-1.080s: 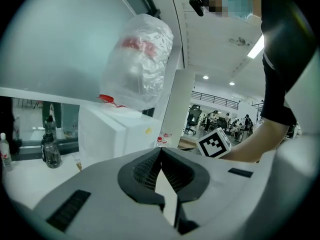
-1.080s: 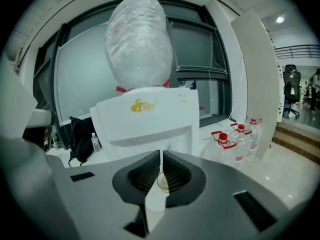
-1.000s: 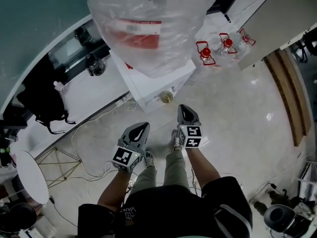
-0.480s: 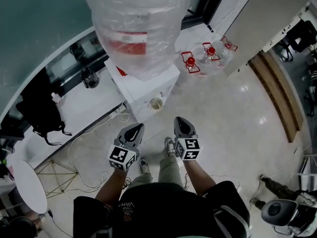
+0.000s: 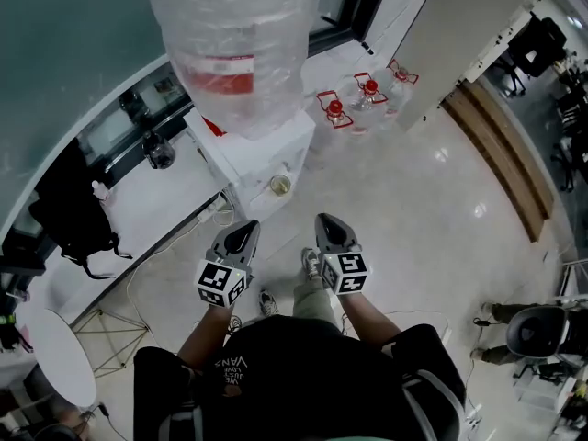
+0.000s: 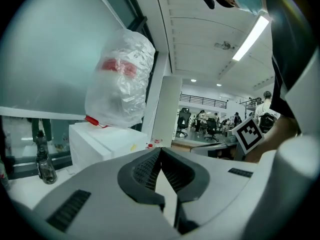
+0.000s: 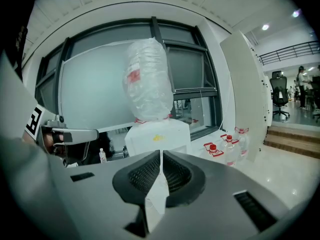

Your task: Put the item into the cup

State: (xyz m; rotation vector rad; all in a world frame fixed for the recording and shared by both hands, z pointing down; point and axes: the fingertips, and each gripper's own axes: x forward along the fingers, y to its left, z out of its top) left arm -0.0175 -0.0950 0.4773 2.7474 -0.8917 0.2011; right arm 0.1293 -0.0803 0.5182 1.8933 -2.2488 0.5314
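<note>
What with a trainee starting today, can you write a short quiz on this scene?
1. True or false: the left claw and the right claw are both shut and empty.
2. Where does the cup stand? A) on the floor B) on the ledge of the white dispenser C) on the round table
3. How many red-capped bottles stand to the right of the dispenser?
Key: 1 true; 2 B; 3 three.
</note>
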